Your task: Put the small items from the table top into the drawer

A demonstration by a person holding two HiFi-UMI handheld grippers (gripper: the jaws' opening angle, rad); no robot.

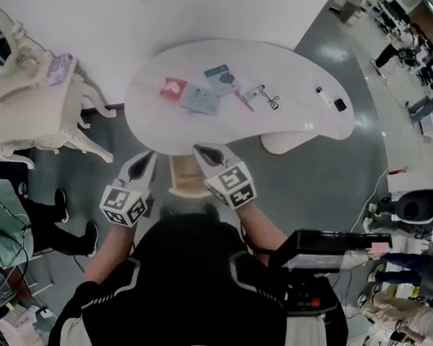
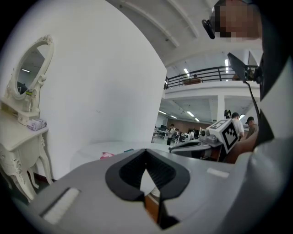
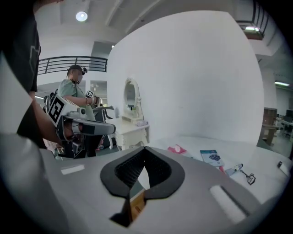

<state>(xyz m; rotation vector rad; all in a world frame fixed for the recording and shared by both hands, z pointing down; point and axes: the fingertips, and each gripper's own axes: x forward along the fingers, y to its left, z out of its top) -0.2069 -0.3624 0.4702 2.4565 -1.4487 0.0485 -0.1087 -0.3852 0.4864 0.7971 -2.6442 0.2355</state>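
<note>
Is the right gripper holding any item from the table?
No, the right gripper has its jaws together on nothing, while the red packet lies on the white table beyond.

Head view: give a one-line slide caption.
Left gripper and right gripper, both shut, at the near edge of a white table bearing a red packet and glasses.

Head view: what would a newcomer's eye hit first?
The kidney-shaped white table at centre, with small items strewn across it: a red packet, a blue booklet, glasses. Below its near edge hover the left gripper and right gripper, tongs shut and empty, each with a marker cube.
</note>
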